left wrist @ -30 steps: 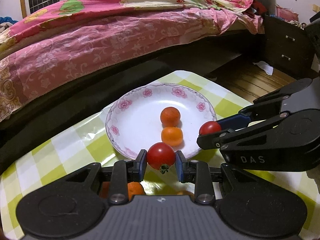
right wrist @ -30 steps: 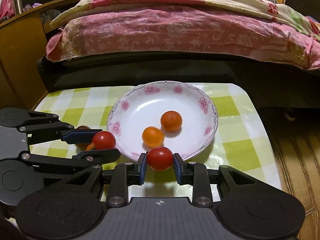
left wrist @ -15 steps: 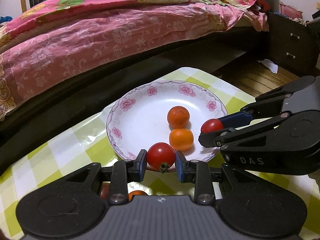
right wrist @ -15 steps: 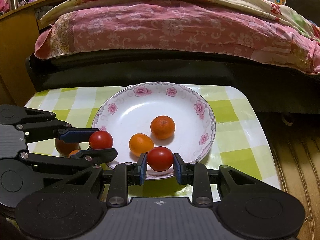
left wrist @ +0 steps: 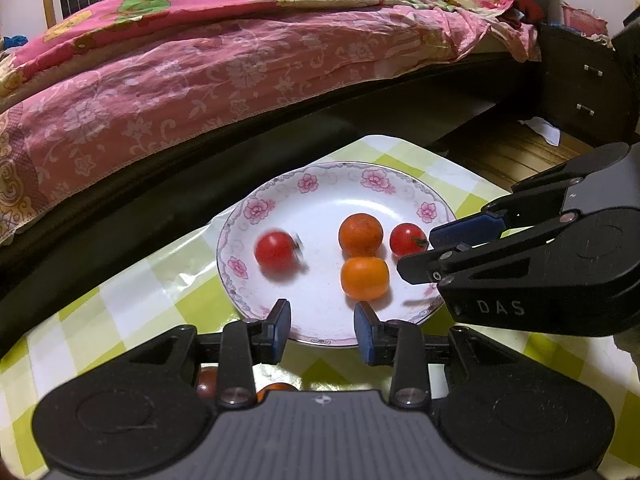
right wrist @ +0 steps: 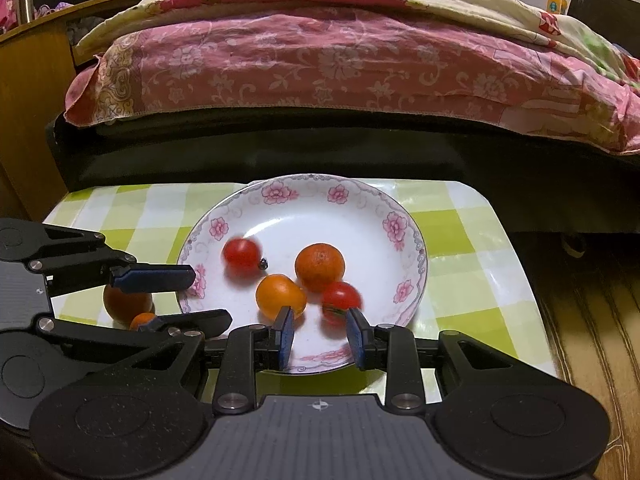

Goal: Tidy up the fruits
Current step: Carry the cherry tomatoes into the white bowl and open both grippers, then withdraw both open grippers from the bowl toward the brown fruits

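A white plate with a pink flower rim sits on the green checked tablecloth and holds two oranges. One red tomato shows blurred on the plate's left side, well ahead of my left gripper, whose jaws are opening with nothing between them. A second tomato lies on the plate just past the tips of my right gripper, free of its blue pads. Both grippers hover over the plate's near rim.
A dark reddish fruit and a small orange one lie on the cloth left of the plate, under the left gripper's fingers. A bed with a pink quilt stands close behind the table. Wooden floor is to the right.
Both grippers moved in over the plate's rim and let go of their tomatoes. The left one's tomato rolled onto the plate's left side; the right one's dropped beside the oranges.
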